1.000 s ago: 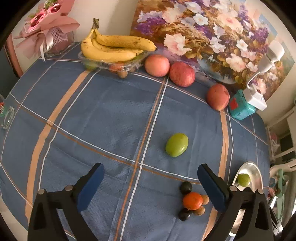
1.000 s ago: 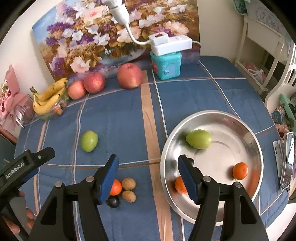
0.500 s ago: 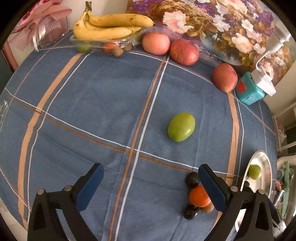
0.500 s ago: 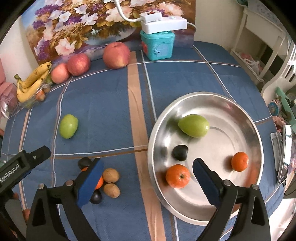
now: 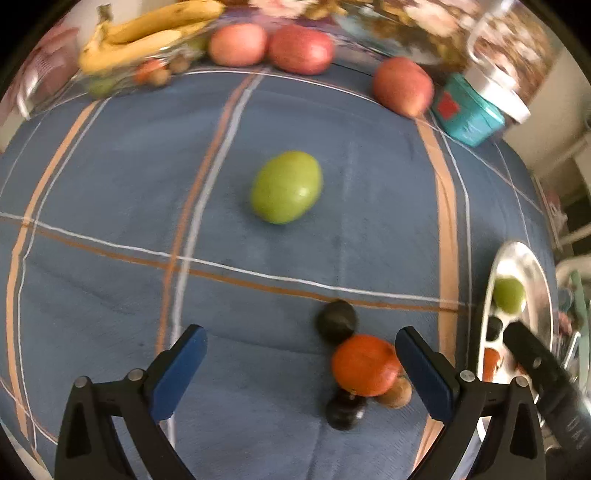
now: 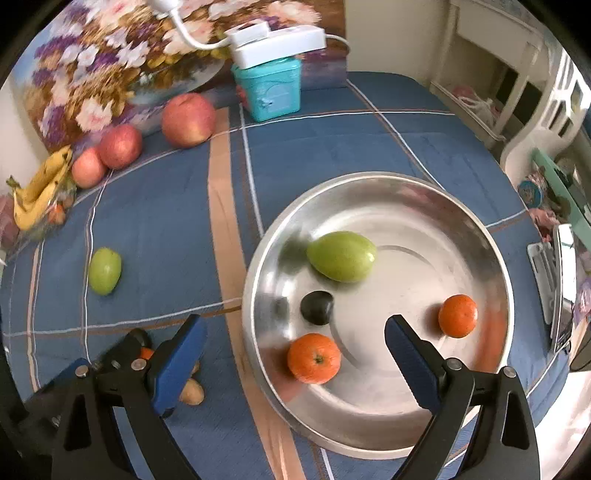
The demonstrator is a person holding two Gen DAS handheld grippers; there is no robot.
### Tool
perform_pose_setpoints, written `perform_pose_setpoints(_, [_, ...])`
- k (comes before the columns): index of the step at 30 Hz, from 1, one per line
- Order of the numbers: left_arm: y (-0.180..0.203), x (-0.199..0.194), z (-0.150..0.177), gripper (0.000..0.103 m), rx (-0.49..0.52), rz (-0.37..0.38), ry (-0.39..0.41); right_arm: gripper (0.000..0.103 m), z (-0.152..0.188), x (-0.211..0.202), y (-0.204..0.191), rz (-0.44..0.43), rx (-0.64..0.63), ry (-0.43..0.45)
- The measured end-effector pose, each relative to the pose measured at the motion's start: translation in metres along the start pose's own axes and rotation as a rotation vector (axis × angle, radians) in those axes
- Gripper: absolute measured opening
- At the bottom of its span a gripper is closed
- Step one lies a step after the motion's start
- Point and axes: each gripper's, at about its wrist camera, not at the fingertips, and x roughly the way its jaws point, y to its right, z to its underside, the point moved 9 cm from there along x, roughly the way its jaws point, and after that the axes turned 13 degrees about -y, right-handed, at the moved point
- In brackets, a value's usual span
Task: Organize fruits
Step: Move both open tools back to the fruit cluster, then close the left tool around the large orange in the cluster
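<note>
I am looking down at the blue plaid tablecloth [image 5: 110, 177], which is filling most of both views. On my right the big steel bowl [image 6: 424, 192] is sitting on it, holding a green fruit [image 6: 341, 256], two oranges [image 6: 314, 357] and one small dark fruit [image 6: 317, 307]. My right gripper [image 6: 295, 363] is hanging over the bowl's near side with its jaws spread wide and nothing between the pads; they have just been opening. My left gripper [image 5: 301, 373] is also standing released over the cloth, empty. Along the far edge a bunch of bananas [image 5: 147, 33] is lying in a clear tray, with three red apples [image 5: 301, 48] beside it and a teal box [image 6: 267, 88] under a white power strip [image 6: 277, 42]. A lone green fruit [image 5: 286, 186] is resting mid-cloth, well apart from the bowl. Nearest my left jaws a small cluster is waiting: an orange [image 5: 365, 364], two dark fruits [image 5: 337, 320] touching it and a brown nut-like one [image 5: 397, 395] tucked behind it.
</note>
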Motion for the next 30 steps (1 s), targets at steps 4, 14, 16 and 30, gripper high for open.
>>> perform_pose_setpoints(4, [0.014, 0.004, 0.005, 0.103, 0.031, 0.015, -0.011, 0.097, -0.001, -0.002, 0.005, -0.013, 0.023, 0.009])
perform_pose_setpoints(14, [0.033, 0.0, 0.007, 0.102, 0.039, 0.063, 0.018, 0.097, -0.005, -0.008, 0.003, -0.033, 0.031, 0.031])
perform_pose_setpoints(16, [0.035, -0.004, 0.004, 0.101, 0.048, 0.054, 0.034, 0.097, -0.007, -0.009, 0.004, -0.029, 0.034, 0.036])
perform_pose_setpoints(30, [0.034, 0.009, 0.008, 0.057, 0.005, 0.135, -0.026, 0.097, -0.005, -0.012, 0.0, -0.03, 0.026, 0.04])
